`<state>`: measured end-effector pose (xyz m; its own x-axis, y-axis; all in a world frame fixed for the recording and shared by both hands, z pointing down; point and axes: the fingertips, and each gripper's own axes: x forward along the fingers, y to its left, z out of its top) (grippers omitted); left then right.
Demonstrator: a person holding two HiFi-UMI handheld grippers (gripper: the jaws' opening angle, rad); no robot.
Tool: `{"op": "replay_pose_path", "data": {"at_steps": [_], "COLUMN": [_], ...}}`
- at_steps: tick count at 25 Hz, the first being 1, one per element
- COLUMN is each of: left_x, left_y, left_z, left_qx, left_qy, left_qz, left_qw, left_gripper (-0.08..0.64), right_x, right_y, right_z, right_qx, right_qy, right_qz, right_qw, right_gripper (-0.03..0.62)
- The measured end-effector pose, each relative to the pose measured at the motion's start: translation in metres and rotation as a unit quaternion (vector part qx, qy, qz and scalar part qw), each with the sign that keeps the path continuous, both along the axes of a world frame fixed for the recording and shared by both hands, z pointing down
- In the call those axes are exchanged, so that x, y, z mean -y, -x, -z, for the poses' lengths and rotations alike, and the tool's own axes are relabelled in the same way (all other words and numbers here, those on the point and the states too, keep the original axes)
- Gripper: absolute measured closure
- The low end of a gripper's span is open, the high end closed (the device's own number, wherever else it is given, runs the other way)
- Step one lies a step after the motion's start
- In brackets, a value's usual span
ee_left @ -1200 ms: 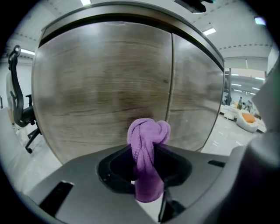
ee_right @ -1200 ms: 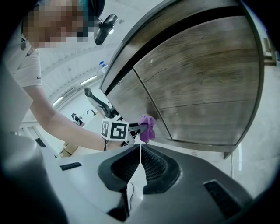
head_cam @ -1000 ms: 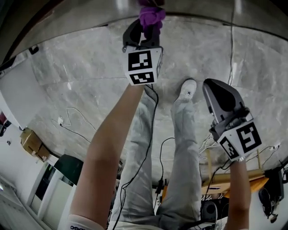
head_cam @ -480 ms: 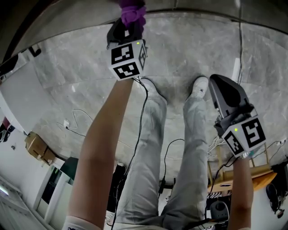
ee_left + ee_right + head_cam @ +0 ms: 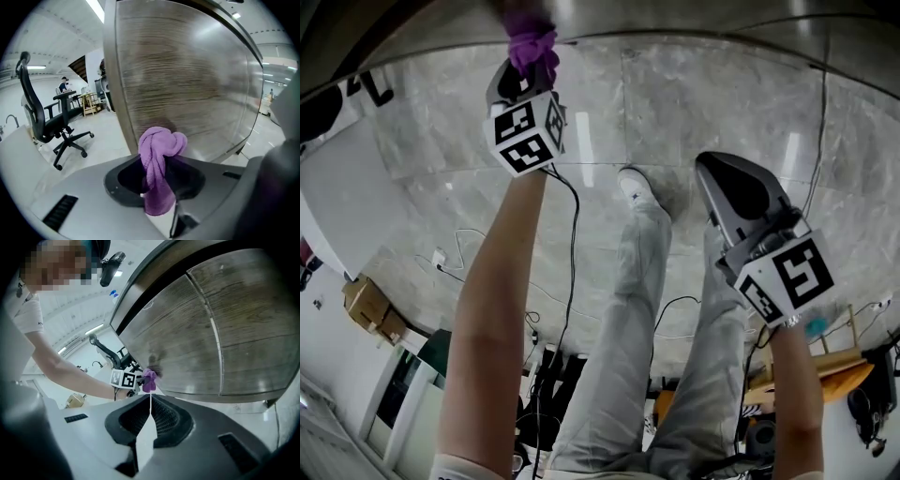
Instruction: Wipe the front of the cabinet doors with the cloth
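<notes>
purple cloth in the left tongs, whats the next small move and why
Probably slide the purple cloth rightward along the cabinet door: the left tongs clamp it at the wood near the door's left edge, so most of the panel lies to its right.

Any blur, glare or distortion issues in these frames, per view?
Left gripper view: cabinet door grain is smeared while the purple cloth is sharp; glare band on the door's right side. Right gripper view: grain is crisp, glare along the door's lower edge, strong fisheye curve. Head view: light streaks reflect off the glossy floor; edges bend.
</notes>
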<state>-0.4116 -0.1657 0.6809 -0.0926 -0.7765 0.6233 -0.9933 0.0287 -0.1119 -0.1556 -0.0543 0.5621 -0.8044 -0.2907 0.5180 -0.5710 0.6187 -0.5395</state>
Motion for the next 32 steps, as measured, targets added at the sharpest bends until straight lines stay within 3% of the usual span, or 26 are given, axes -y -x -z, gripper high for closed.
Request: {"op": "replay_pose_path", "data": {"at_steps": [8,13,17,23,28,32], "left_x": [-0.025,-0.046,-0.05,-0.021,0.012,0.03], "left_y": [0.05,0.025,-0.032,-0.163,-0.266,-0.312], "left_z": [0.011,0.007,-0.005,-0.025,-0.047,-0.057], "left_qx": [0.008,0.004,-0.016,-0.065,-0.098,-0.107], "left_qy": [-0.014,-0.004,-0.001,-0.011,-0.022,-0.034], "left_qz": [0.076,0.084,0.08,0.035,-0.007,-0.053], "left_qw": [0.997,0.9964,0.9967,0.9972,0.9949,0.9923], "left_gripper": [0.446,0.446,0.445,0.446,0.446,0.446], "right_x": [-0.001,-0.004,-0.006,-0.008,0.003,0.012], "right_y": [0.015,-0.003,-0.031,-0.111,-0.194,-0.24], "right_z": [-0.005,-0.004,-0.003,-0.015,-0.041,-0.06], "right_qx": [-0.002,0.001,0.003,-0.01,-0.041,-0.059], "right_qy": [0.001,0.003,0.004,0.018,0.023,0.026], "right_qz": [0.021,0.036,0.051,0.057,0.025,-0.028], "right_qw": [1.0,0.999,0.999,0.998,0.999,0.998], "right_gripper": [0.563,0.563,0.563,0.563,0.563,0.563]}}
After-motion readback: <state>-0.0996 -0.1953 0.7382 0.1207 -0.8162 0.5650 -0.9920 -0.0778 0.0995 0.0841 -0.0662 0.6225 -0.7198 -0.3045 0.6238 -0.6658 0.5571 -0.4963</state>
